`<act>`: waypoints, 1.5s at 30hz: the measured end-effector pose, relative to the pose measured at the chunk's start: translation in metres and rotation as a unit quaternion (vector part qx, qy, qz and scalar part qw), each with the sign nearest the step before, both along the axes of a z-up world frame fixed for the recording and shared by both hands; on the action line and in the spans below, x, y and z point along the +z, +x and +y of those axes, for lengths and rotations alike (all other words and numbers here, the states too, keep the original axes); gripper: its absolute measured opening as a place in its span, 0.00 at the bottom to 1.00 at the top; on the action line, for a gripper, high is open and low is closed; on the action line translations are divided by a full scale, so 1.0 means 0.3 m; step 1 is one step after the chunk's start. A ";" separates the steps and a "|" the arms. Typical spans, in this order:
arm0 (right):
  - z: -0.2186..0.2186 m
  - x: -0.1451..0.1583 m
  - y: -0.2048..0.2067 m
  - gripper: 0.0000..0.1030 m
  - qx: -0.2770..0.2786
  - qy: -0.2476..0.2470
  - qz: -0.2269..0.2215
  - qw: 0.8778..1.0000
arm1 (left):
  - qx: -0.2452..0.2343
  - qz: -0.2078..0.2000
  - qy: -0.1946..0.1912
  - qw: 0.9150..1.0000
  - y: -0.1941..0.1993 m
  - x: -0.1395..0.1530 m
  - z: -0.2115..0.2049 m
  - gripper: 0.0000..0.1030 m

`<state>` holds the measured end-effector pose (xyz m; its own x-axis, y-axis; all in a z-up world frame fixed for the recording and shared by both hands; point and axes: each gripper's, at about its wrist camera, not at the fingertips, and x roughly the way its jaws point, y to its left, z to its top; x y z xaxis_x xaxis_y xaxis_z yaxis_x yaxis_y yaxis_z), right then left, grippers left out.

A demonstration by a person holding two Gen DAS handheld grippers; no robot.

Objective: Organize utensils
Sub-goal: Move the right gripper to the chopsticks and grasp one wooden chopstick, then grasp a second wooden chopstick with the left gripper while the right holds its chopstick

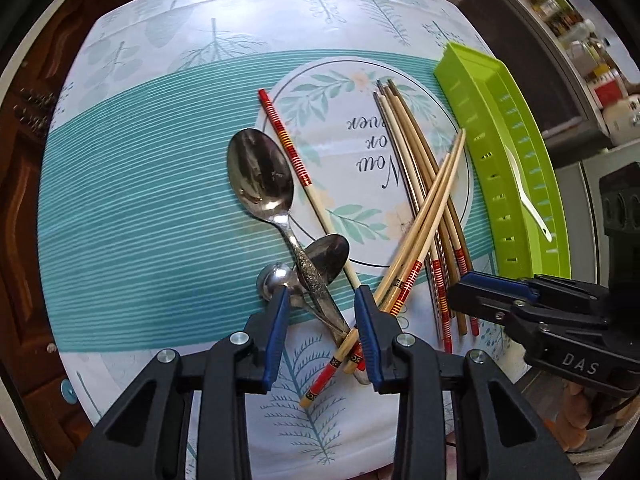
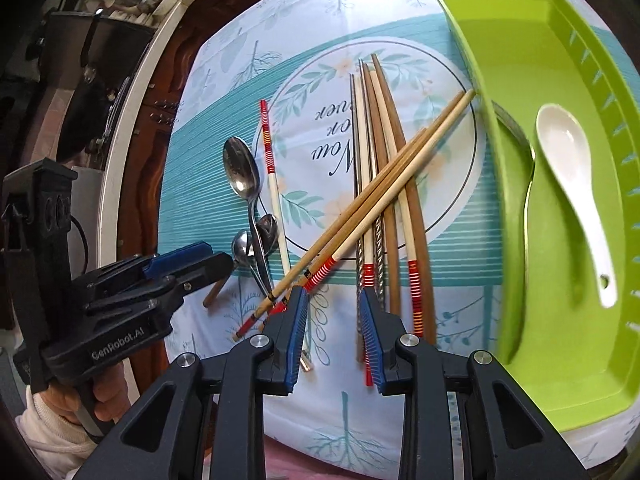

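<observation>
Utensils are lying loose on the leaf-print tablecloth (image 1: 132, 184), not yet sorted; only a white ceramic spoon (image 2: 572, 184) is sitting in the green tray (image 2: 520, 60), which is lying along the cloth's right edge.

Left gripper (image 1: 322, 304) is hanging over the metal spoons (image 1: 260, 176), jaws spread, pressing on nothing. The spoon handles are running toward the camera and passing between the pads; one red-banded chopstick (image 1: 288, 148) is crossing the same gap.

Right gripper (image 2: 334, 312) is hovering at the banded ends of the chopstick bundle (image 2: 384, 152), jaws parted and empty. The bundle's long axis is lying roughly along the gripper's pointing line, with most ends sitting at or beyond its right finger. Two crossed chopsticks (image 2: 400, 172) are lying diagonally over it.

Judgement: the right gripper is nearer both bundle and tray.
</observation>
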<state>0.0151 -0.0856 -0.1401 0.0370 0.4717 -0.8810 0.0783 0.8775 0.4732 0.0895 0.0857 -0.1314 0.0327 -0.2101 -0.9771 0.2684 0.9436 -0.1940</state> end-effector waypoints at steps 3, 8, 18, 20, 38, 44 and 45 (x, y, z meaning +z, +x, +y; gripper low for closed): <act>0.018 -0.033 -0.008 0.23 -0.025 0.007 0.010 1.000 | -0.020 0.006 -0.012 1.000 0.013 -0.008 -0.004 0.31; 0.045 -0.073 -0.018 0.19 -0.061 0.016 0.013 0.998 | -0.048 0.012 -0.018 0.999 0.037 -0.022 -0.001 0.31; 0.090 -0.127 -0.018 0.12 -0.110 -0.003 0.015 0.994 | -0.079 0.016 -0.025 0.996 0.047 -0.020 0.005 0.31; 0.092 -0.131 -0.015 0.11 -0.119 -0.006 0.016 0.993 | -0.085 0.015 -0.028 0.996 0.049 -0.017 0.006 0.31; 0.136 -0.123 0.035 0.10 -0.144 -0.101 0.064 0.982 | -0.124 0.013 -0.039 0.991 0.084 0.009 -0.031 0.31; 0.122 -0.122 0.009 0.05 -0.166 -0.085 0.058 0.981 | -0.172 0.026 -0.043 0.984 0.090 -0.003 -0.099 0.31; 0.114 -0.119 -0.003 0.05 -0.169 -0.082 0.056 0.981 | -0.182 0.030 -0.044 0.982 0.092 -0.010 -0.113 0.31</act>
